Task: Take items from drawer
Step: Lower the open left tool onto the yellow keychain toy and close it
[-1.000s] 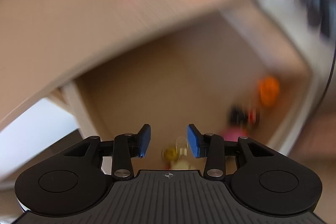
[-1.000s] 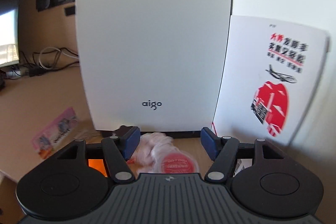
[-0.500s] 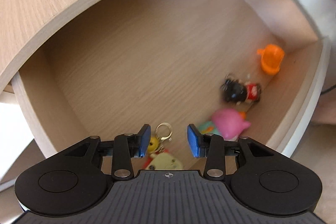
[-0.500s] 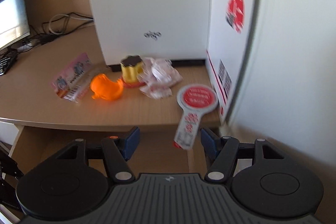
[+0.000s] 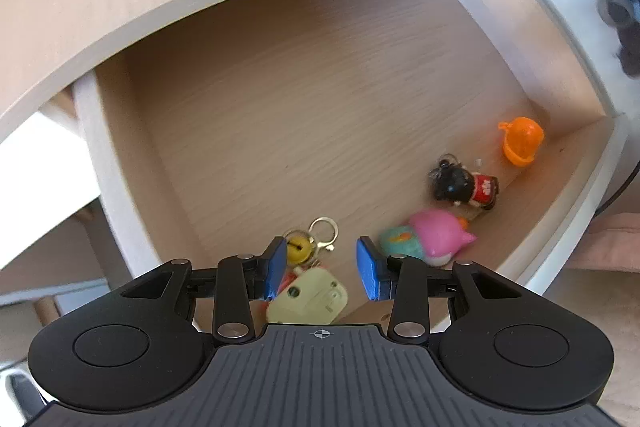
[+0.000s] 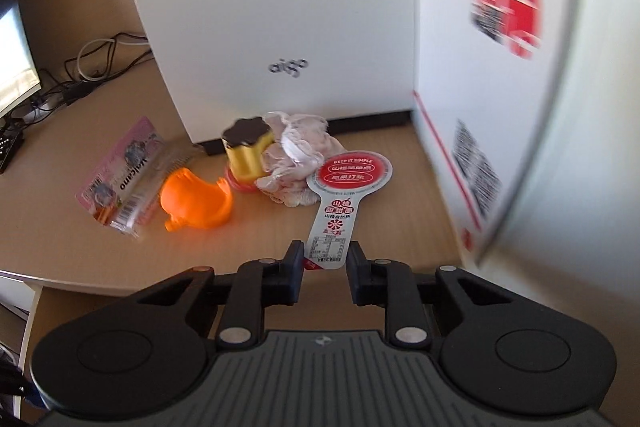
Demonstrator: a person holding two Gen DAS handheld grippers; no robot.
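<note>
The open wooden drawer (image 5: 120, 195) fills the left wrist view. In it lie a yellow keychain toy (image 5: 308, 295), a pink and teal figure (image 5: 432, 237), a black-haired doll in red (image 5: 464, 187) and an orange plastic piece (image 5: 522, 141). My left gripper (image 5: 322, 269) hangs open just above the keychain toy. In the right wrist view, my right gripper (image 6: 325, 273) has its jaws drawn close on the narrow end of a paddle-shaped red and white packet (image 6: 340, 203) that lies on the desk top (image 6: 60, 187).
On the desk also sit an orange toy (image 6: 196, 203), a yellow pot with a dark lid (image 6: 248, 151), a crumpled white wrapper (image 6: 300, 147) and a pink packet (image 6: 124, 175). A white computer case (image 6: 280, 7) and a white box (image 6: 480, 67) stand close behind.
My left gripper has come down to the drawer and settled over the keychain toy. My right gripper pulled back from the case, then moved in and narrowed its jaws around the packet's end.
</note>
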